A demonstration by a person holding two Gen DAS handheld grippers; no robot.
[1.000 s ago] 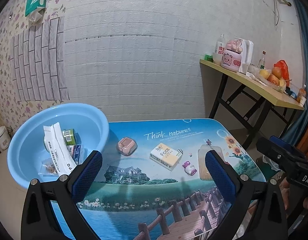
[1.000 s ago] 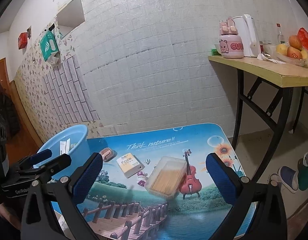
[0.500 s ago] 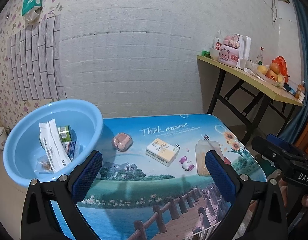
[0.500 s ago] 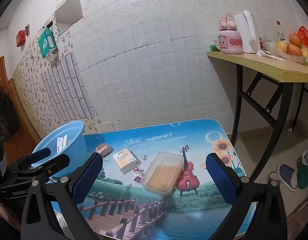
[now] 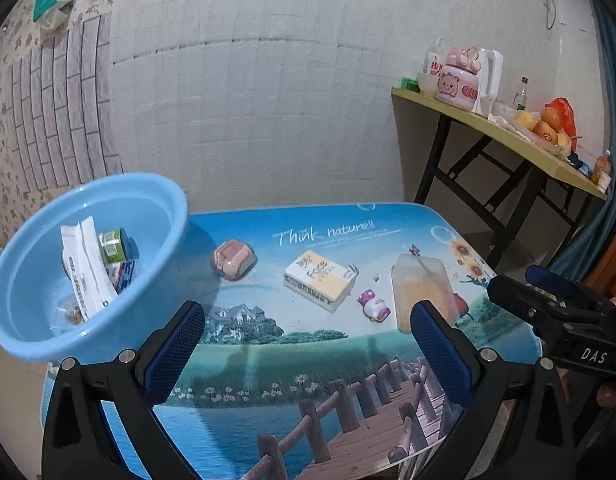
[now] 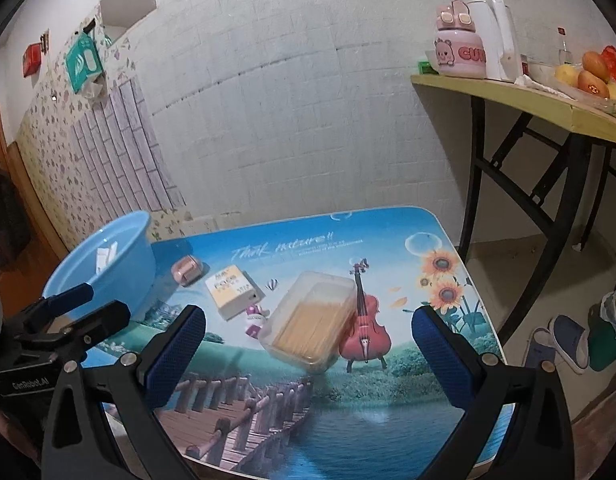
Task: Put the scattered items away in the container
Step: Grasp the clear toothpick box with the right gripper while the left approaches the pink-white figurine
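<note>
1. The left gripper (image 5: 308,354) hangs above the near edge of the table with its jaws spread wide and nothing between them; the right gripper (image 6: 308,354) does the same on its own side, jaws likewise spread and empty.
2. Done so far, as I judge it: the blue basin (image 5: 163,204) at the table's left end already holds a white packet (image 5: 83,264), a small green-labelled tin (image 5: 115,245) and a few smaller wrapped pieces I cannot make out.
3. Left to do: four things lie loose on the table. The pink case (image 5: 232,259) sits just beside the basin; the yellow tissue pack (image 5: 320,280) lies near the middle; the small purple-and-white toy (image 5: 372,305) is just right of it; the clear lidded box (image 6: 310,326) with pale sticks inside lies farthest right, nearest the right gripper.
4. So the task looks roughly half finished, and no item is in either gripper's hold at this moment.
5. The table (image 6: 392,420) is low, with a glossy printed top: a lake, a wooden bridge, a violin, sunflowers.
6. Behind it stands a white tiled wall (image 5: 267,100), with floral wallpaper to the left.
7. To the right, a folding side table (image 6: 508,98) carries a pink jug, a white kettle and fruit; shoes lie on the floor below.
</note>
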